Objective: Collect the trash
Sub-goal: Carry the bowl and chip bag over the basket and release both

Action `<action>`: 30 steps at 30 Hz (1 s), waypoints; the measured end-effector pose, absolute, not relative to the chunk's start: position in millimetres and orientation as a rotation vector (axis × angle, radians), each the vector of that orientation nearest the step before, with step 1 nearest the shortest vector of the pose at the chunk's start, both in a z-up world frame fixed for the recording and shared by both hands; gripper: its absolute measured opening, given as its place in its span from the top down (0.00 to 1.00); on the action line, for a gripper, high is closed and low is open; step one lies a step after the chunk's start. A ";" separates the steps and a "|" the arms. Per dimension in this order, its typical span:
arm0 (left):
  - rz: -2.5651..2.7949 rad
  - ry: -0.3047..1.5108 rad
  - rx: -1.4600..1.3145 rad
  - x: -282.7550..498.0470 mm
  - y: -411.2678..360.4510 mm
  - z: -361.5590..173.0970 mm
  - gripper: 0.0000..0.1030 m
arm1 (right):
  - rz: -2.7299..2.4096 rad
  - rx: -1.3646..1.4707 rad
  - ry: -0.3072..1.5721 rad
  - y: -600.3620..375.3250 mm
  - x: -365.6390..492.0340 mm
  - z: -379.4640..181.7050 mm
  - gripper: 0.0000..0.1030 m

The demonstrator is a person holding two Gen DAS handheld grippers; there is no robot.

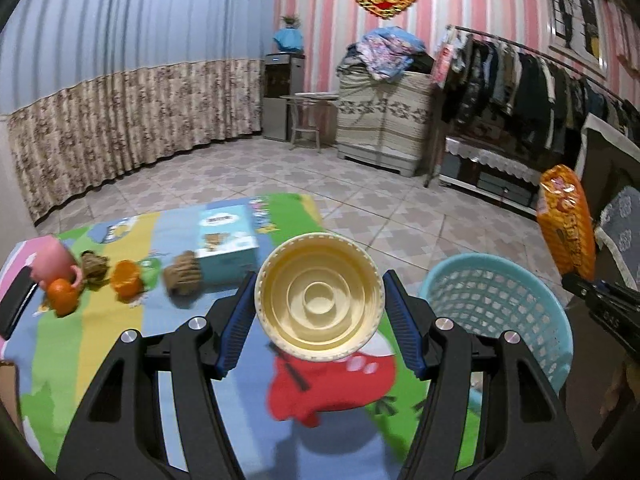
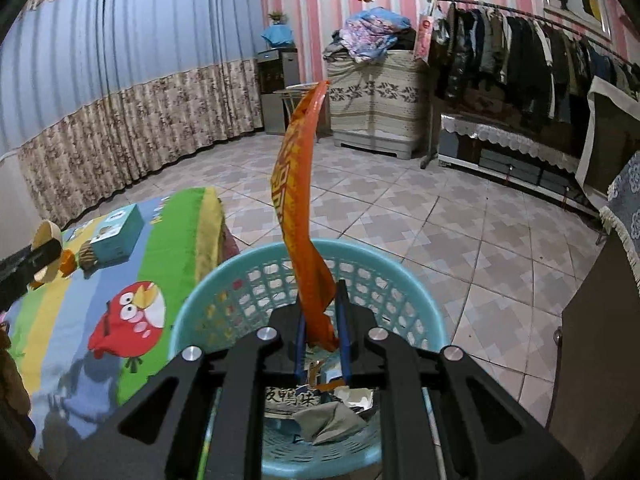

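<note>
1. Left wrist view: the left gripper [image 1: 320, 300] is holding a cream plastic cup [image 1: 320, 296] between its blue pads, the jaws standing fairly wide and pressing on the cup's sides, with the cup's ridged round end facing the camera. The cup is hanging over a colourful cartoon mat [image 1: 120, 344], near its edge. A teal basket [image 1: 500, 308] is standing just to the right, off the mat. On the mat farther back are lying two oranges [image 1: 62, 296], brown crumpled scraps [image 1: 182, 276], a pink cup [image 1: 56, 260] and a blue tissue box [image 1: 226, 240]. At the right edge, the right gripper [image 1: 576, 280] is gripping an orange snack wrapper [image 1: 566, 224].

2. Right wrist view: the right gripper [image 2: 322, 320] is nearly closed, pinching the lower end of the orange snack wrapper [image 2: 298, 200], which is sticking upward. It is hovering above the teal basket [image 2: 224, 288], where paper scraps [image 2: 332, 420] are already lying. The mat [image 2: 172, 220] is lying to the left.
</note>
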State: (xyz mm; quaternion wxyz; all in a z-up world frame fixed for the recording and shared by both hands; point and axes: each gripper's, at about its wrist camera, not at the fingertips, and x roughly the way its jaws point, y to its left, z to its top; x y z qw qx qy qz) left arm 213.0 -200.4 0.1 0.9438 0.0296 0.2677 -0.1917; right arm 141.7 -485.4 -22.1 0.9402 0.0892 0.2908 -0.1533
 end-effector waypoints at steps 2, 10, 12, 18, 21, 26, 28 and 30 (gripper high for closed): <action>-0.414 0.548 0.067 211.4 -214.8 -3.4 0.41 | -0.322 0.191 0.602 -492.8 143.2 -26.9 0.87; -0.516 0.561 0.076 207.7 -271.2 -12.8 0.41 | -0.349 0.225 0.597 -510.3 140.1 -30.2 0.87; -0.542 0.567 0.086 206.8 -285.0 -15.8 0.41 | -0.355 0.233 0.600 -514.5 138.8 -31.9 0.87; -0.579 0.583 0.089 206.7 -313.1 -26.2 0.41 | -0.355 0.270 0.591 -523.8 134.1 -33.5 0.87; -0.587 0.589 0.096 206.5 -323.8 -31.5 0.41 | -0.344 0.273 0.592 -523.0 135.5 -33.9 0.87; -0.599 0.581 0.119 203.8 -339.0 -34.7 0.41 | -0.331 0.283 0.597 -524.2 135.9 -35.2 0.87; -0.603 0.575 0.122 201.8 -344.2 -35.6 0.41 | -0.330 0.285 0.597 -525.3 135.0 -35.3 0.87; -0.603 0.576 0.123 202.3 -347.5 -37.0 0.41 | -0.331 0.291 0.597 -527.1 133.5 -36.2 0.87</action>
